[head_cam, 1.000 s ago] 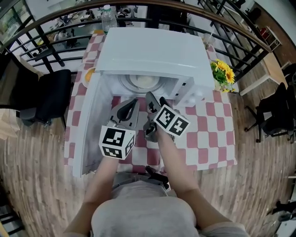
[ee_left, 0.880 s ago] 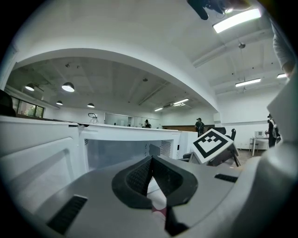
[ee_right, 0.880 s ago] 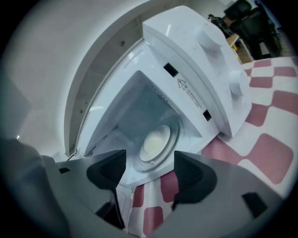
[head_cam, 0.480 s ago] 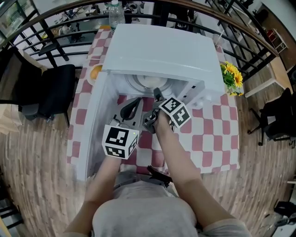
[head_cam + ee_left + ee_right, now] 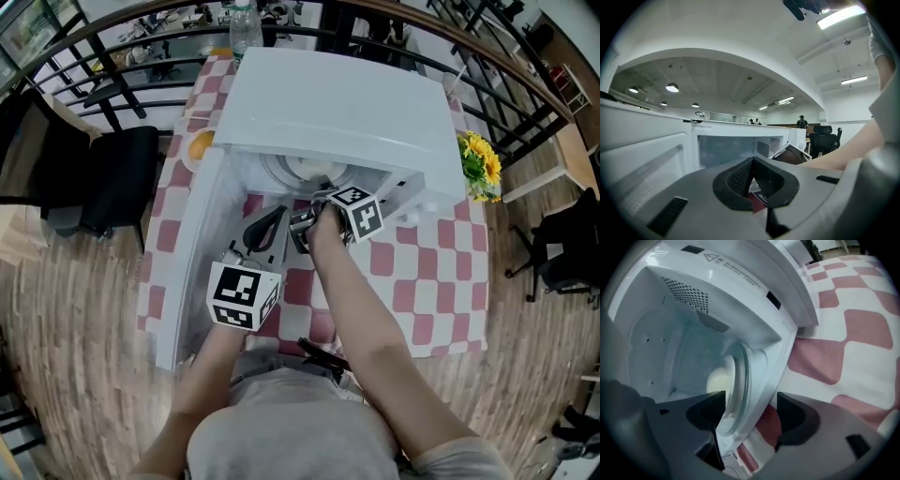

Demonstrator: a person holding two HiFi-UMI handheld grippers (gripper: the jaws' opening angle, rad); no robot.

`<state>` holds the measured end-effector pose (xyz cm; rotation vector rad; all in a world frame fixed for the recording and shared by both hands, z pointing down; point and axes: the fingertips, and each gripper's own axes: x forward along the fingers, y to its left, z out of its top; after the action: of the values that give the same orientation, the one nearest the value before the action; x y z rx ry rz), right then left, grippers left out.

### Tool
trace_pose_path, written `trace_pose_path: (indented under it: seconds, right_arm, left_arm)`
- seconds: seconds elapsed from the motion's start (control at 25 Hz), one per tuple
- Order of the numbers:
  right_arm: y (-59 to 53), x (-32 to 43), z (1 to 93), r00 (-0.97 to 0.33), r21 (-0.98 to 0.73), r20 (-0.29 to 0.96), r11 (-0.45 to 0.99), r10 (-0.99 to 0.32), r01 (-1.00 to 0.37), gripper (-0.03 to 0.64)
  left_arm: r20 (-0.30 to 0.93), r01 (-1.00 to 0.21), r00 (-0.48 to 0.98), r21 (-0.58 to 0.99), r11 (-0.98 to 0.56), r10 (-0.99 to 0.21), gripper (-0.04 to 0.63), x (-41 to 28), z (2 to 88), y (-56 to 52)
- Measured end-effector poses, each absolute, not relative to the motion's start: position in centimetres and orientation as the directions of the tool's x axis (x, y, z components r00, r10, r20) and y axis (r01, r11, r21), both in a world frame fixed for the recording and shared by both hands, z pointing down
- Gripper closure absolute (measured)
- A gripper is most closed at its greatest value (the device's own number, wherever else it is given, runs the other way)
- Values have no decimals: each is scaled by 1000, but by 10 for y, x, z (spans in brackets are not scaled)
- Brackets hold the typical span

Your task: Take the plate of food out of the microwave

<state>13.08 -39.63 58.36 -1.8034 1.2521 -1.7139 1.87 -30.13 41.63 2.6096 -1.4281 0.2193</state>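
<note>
1. Door (image 5: 187, 253): swung open at the far left. The mouth of the microwave (image 5: 337, 94) faces me.
2. Left claw (image 5: 751, 180): jaws closed together on nothing. It is held outside the mouth, just beside the door.
3. Plate (image 5: 289, 172): lies flat inside the microwave with pale food (image 5: 717, 378) heaped on it, not yet taken out.
4. Right claw (image 5: 750, 411): at the mouth, jaws at their widest and just now opening, gripping nothing. The plate lies straight ahead and slightly left. Its near rim shows in the gap, and neither pad touches it. The claw is rolled, so the plate appears edge-on between the jaws. I judge that one jaw would pass over the rim and one under. This is the nearer claw.
5. Cloth (image 5: 422, 262): red and white checks, to the right of the microwave.
</note>
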Motion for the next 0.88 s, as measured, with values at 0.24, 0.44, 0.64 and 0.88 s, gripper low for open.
trace_pose_path:
  seconds: [0.24, 0.44, 0.64, 0.88]
  right_arm:
    - [-406, 126, 589, -141, -783, 617, -584, -775, -216, 278]
    - [-411, 123, 598, -174, -770, 637, -609, -751, -188, 278]
    - [-409, 122, 599, -188, -776, 630, -603, -753, -185, 276]
    - [-406, 122, 598, -215, -795, 606, -576, -766, -191, 284]
  left_arm:
    - [215, -848, 527, 66, -526, -823, 592, 16, 420, -303]
    - [223, -850, 524, 64, -524, -822, 592, 14, 423, -304]
    - [228, -853, 518, 65, -518, -825, 592, 12, 425, -306]
    - [230, -856, 513, 63, -513, -827, 592, 11, 426, -307]
